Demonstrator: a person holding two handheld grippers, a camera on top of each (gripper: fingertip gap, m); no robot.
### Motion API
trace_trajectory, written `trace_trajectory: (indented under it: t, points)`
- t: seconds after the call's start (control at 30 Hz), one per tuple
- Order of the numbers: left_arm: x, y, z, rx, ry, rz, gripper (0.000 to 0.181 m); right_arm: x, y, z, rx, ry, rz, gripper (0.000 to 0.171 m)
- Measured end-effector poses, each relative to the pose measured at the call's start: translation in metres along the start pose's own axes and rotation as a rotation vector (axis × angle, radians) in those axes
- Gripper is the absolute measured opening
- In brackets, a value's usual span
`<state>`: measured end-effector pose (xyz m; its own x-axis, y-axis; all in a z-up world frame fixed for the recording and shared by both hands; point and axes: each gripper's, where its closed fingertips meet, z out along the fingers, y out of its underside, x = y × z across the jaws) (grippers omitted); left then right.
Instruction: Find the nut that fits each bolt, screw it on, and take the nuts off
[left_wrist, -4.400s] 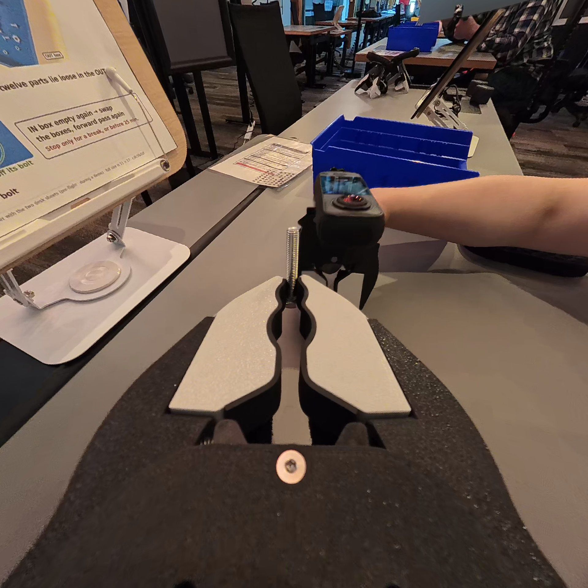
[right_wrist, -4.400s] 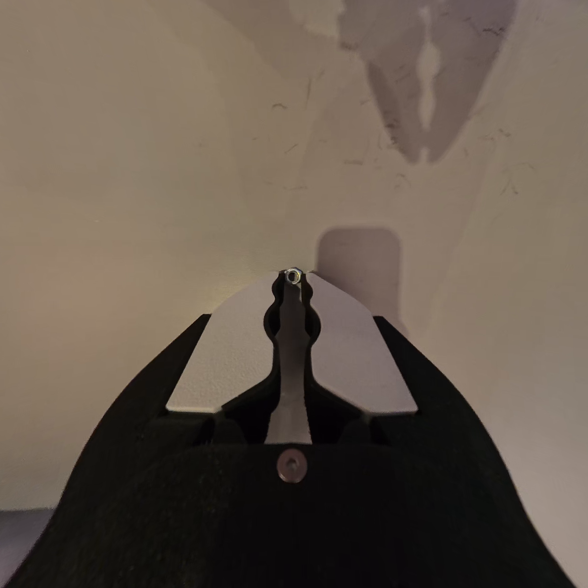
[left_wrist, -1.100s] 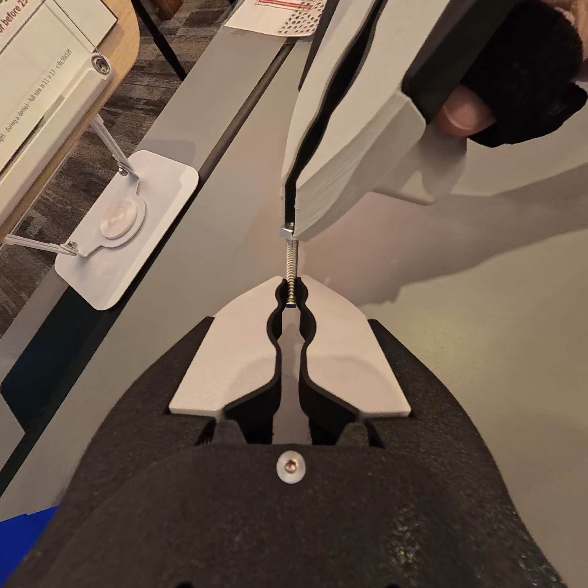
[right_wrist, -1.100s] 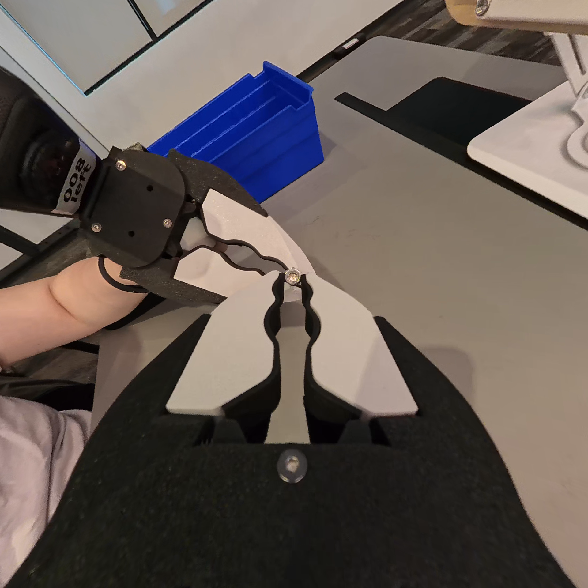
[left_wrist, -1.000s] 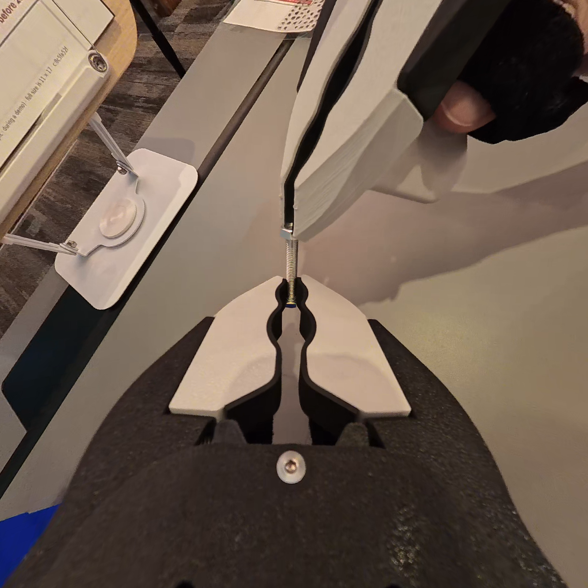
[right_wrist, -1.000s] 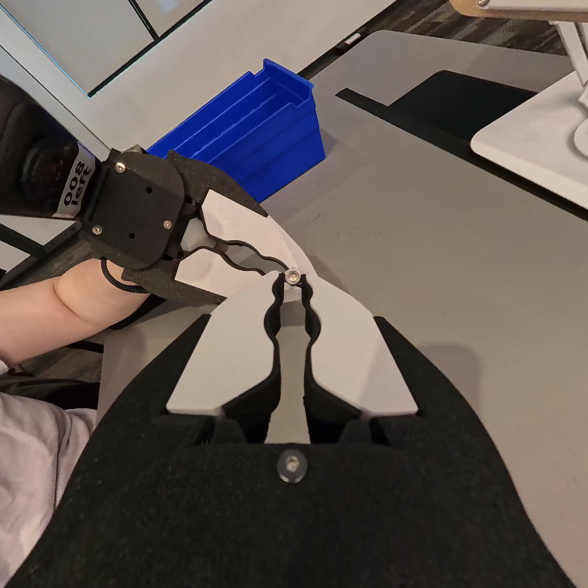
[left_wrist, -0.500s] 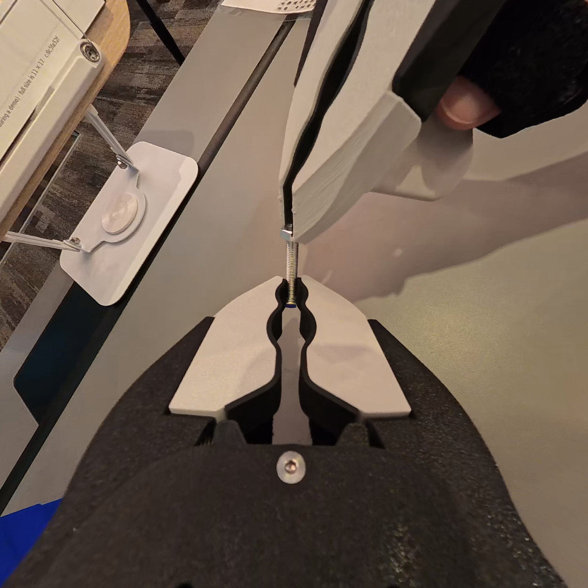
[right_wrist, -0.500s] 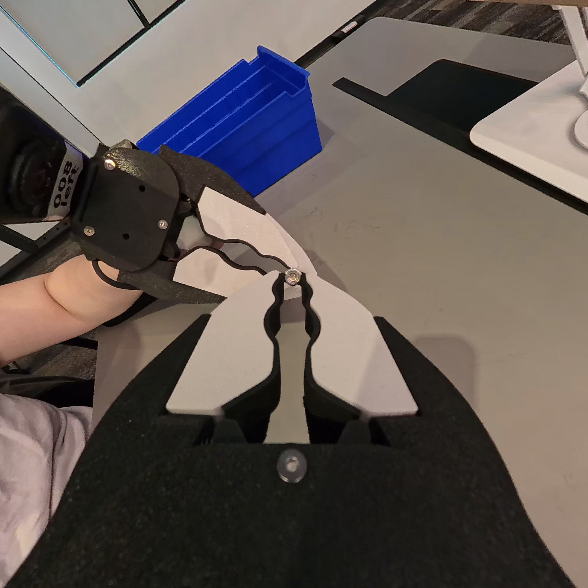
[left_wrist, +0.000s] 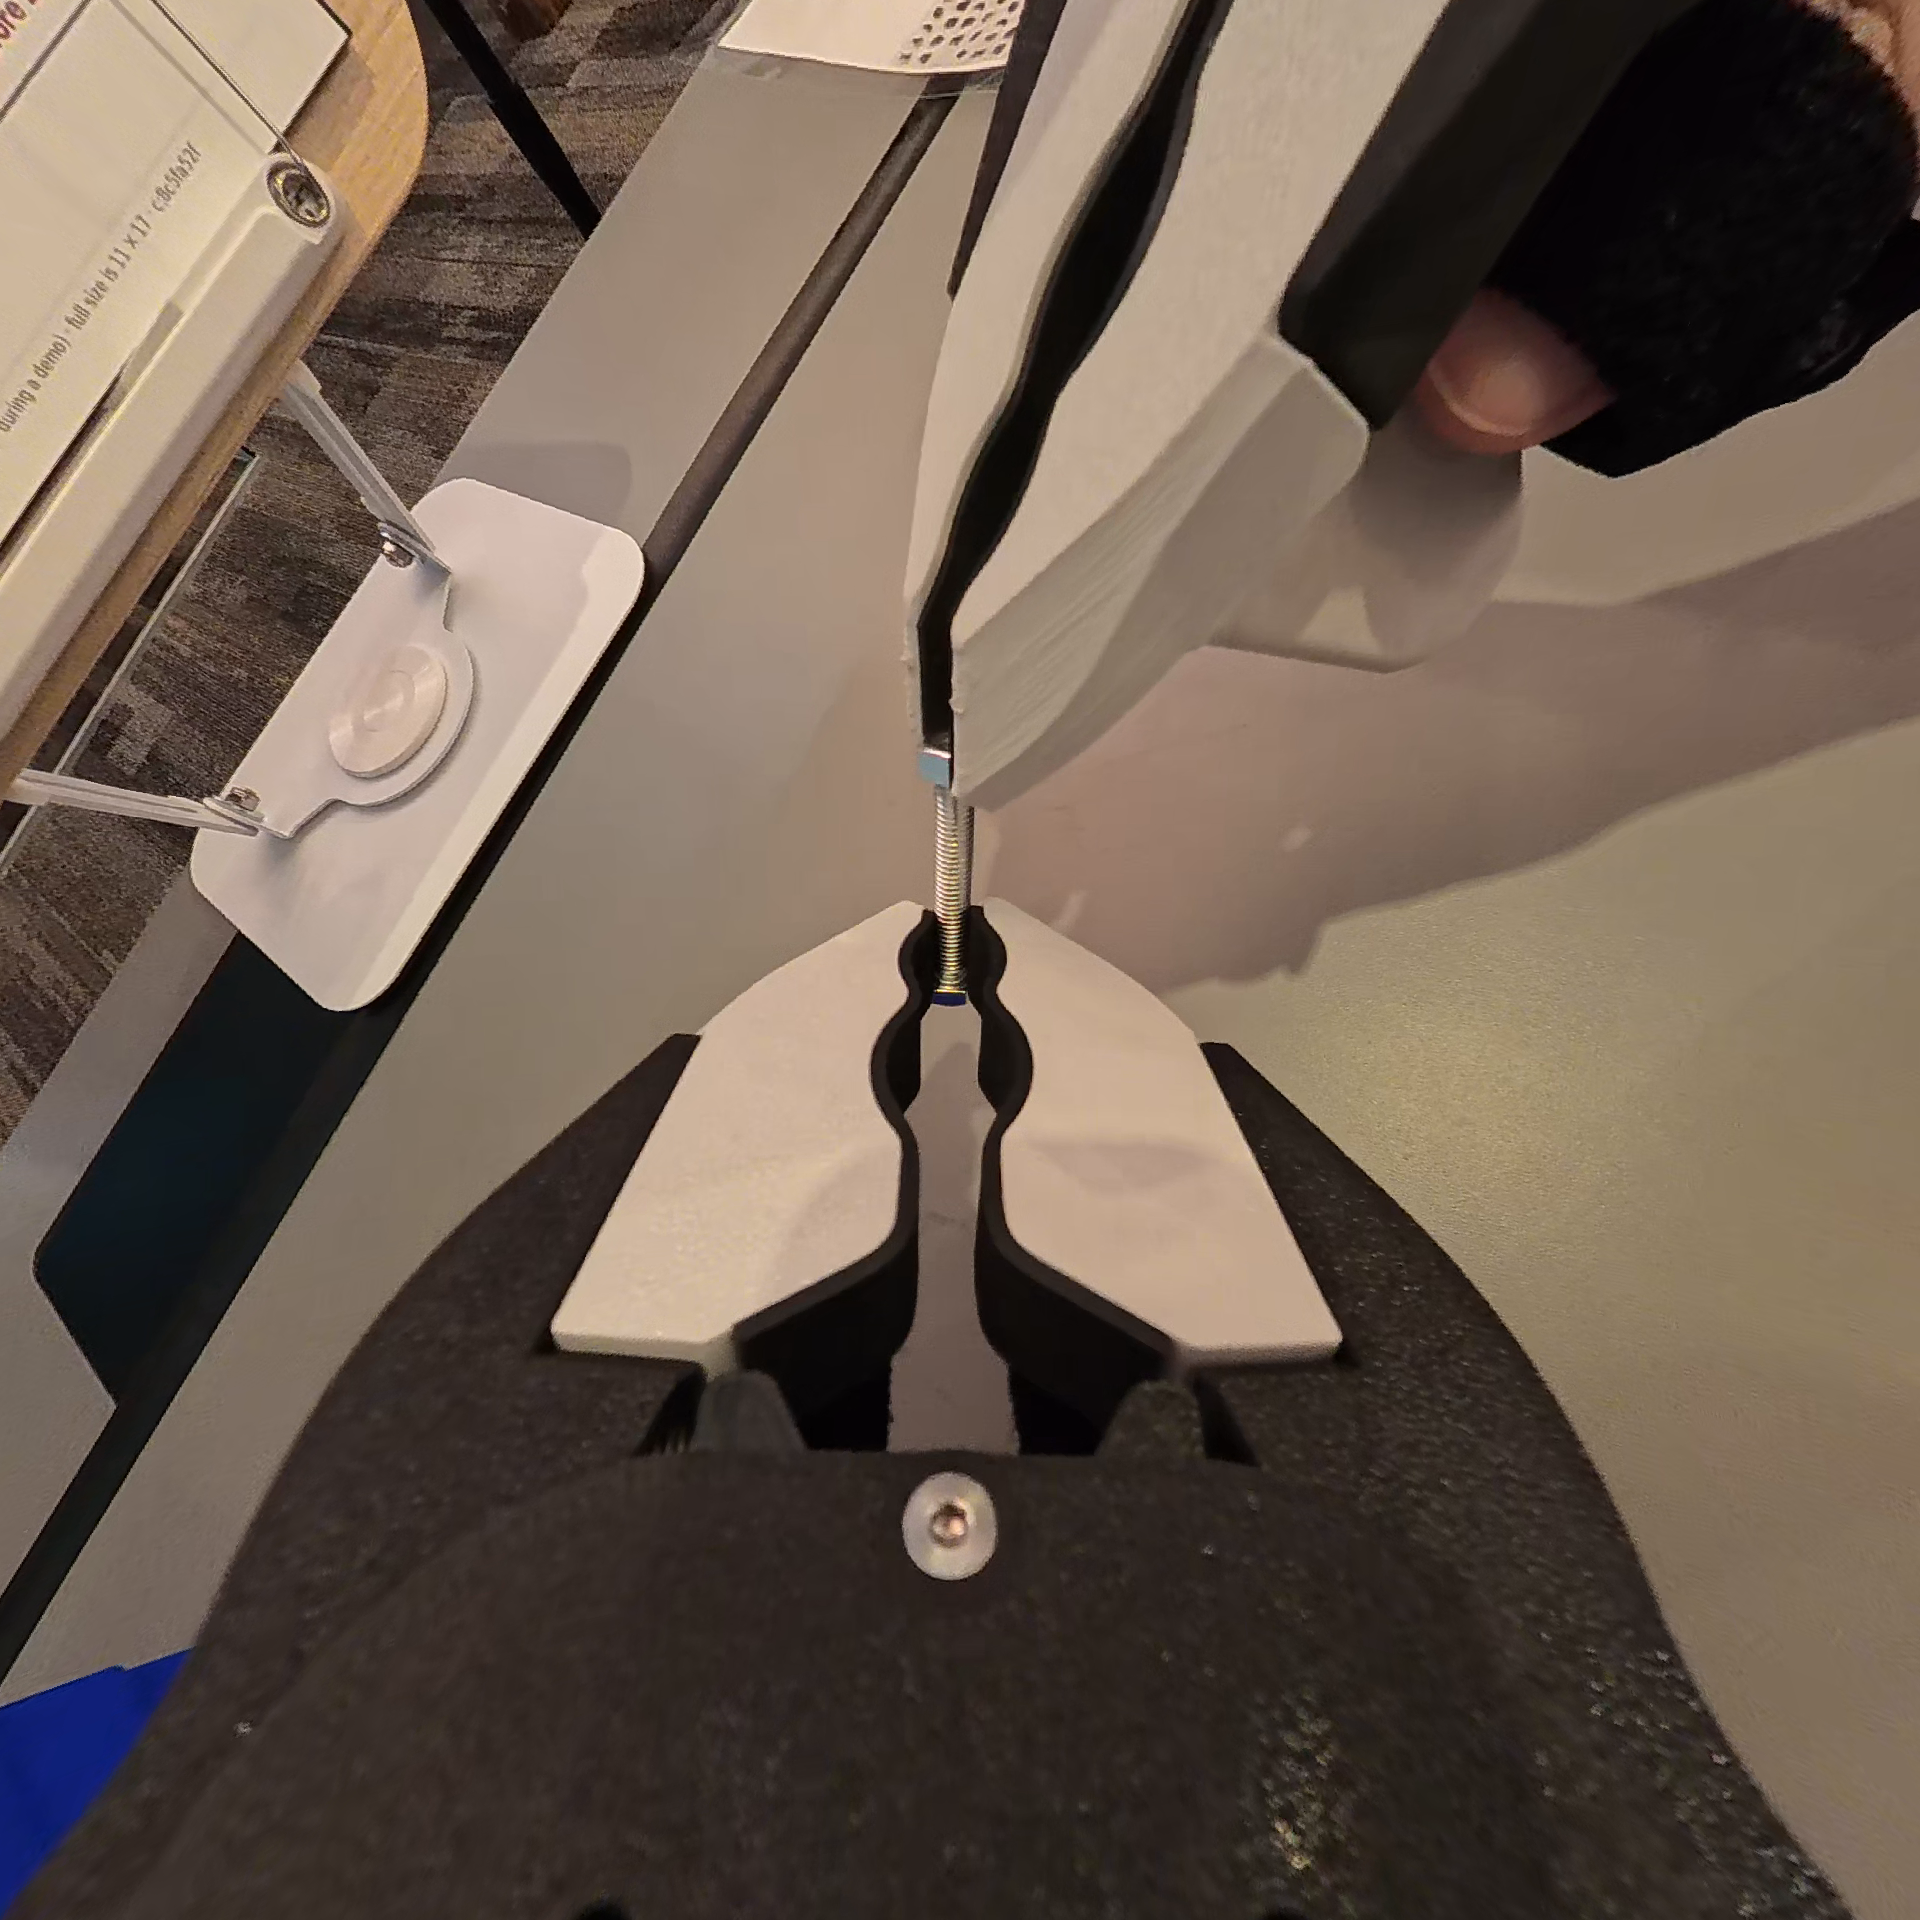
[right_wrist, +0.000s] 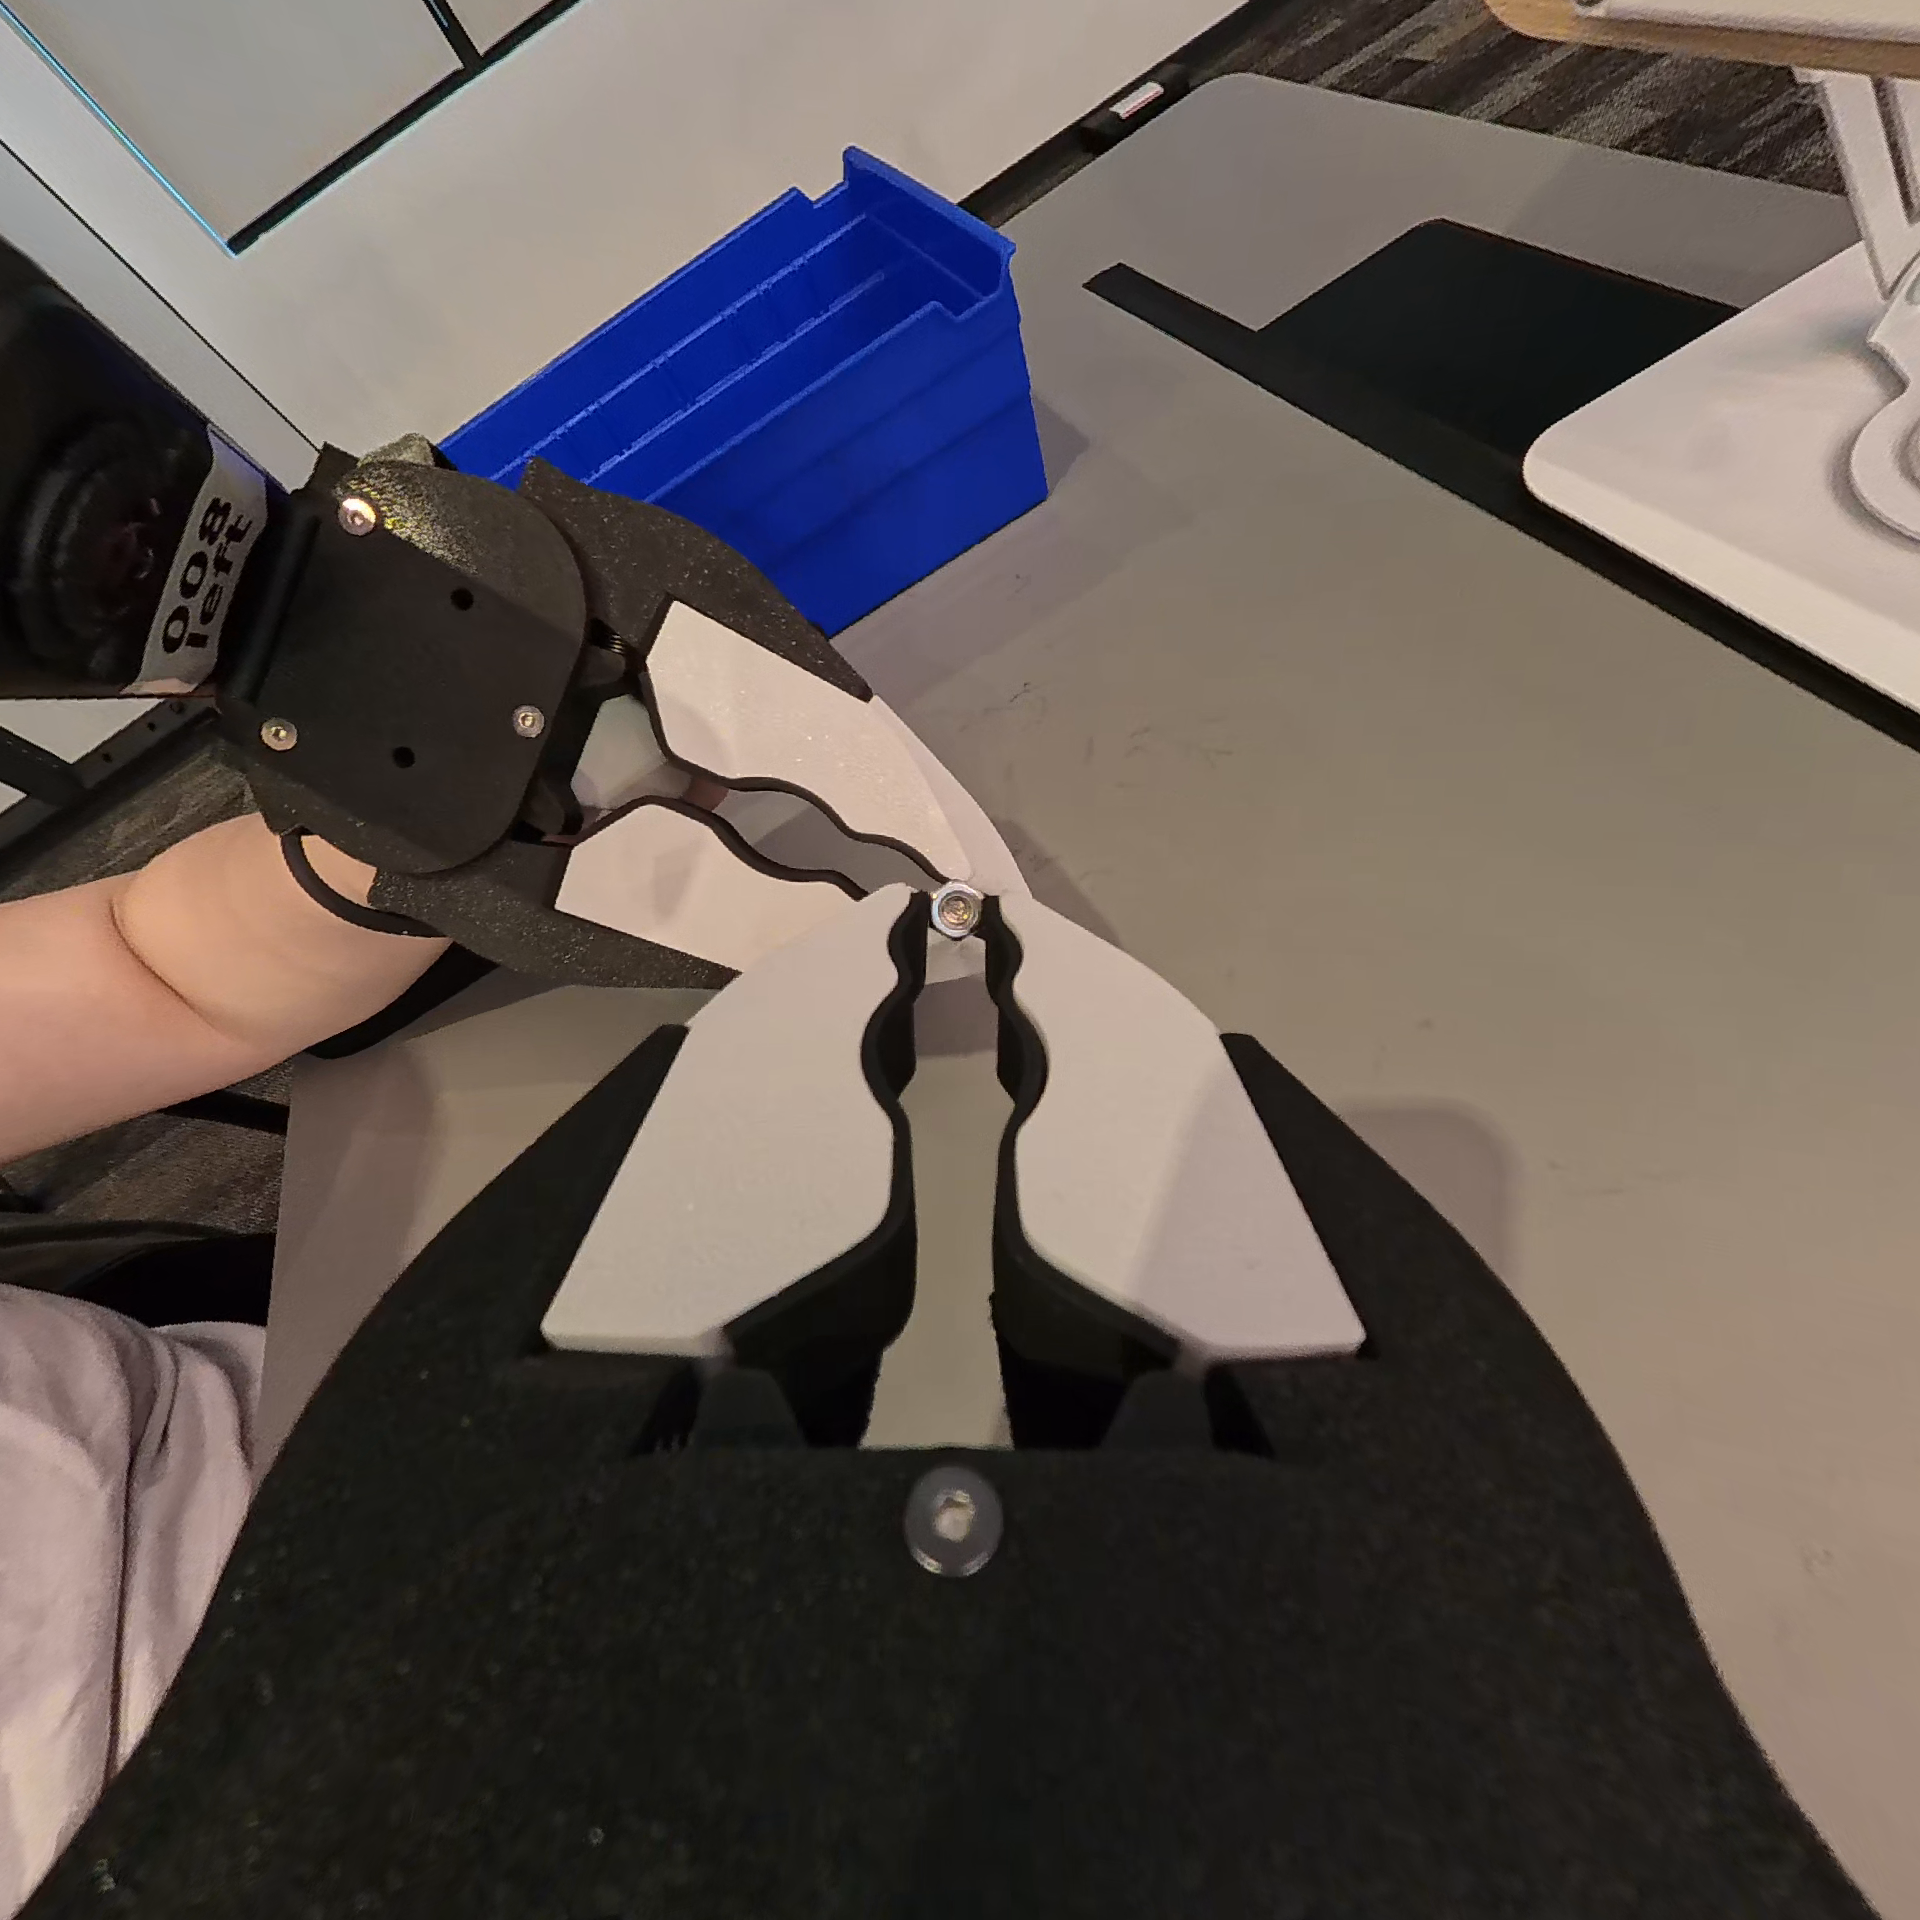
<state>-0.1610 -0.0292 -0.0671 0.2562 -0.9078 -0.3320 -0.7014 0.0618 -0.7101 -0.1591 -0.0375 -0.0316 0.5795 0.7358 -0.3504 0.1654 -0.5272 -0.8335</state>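
Your left wrist view looks along its claw (left_wrist: 951, 925) at the upright bolt (left_wrist: 953, 883); your right wrist view looks steeply down on the nut (right_wrist: 954, 911). Both closely share the grey tabletop (right_wrist: 1403, 831).

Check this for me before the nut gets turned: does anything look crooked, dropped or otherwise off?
Nothing stands out. The left gripper holds the bolt upright by its lower end, and the right gripper holds the nut at the bolt's tip, roughly in line.
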Motion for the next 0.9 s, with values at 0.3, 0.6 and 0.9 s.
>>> trace_trajectory:
  t: [0.3,0.6,0.9]
  points:
    - [-0.0006,-0.0007,-0.0008,0.005,-0.001,0.0,0.005,-0.0007,-0.0005,-0.0002,0.002,0.0,-0.012,0.01]
    - [-0.0005,-0.0008,-0.0007,0.007,0.002,0.0,0.005,-0.0007,-0.0004,0.0001,0.0,0.0,-0.023,0.01]
    - [-0.0006,-0.0008,-0.001,0.008,0.002,0.0,0.005,-0.0013,-0.0004,0.0007,-0.002,0.001,-0.036,0.012]
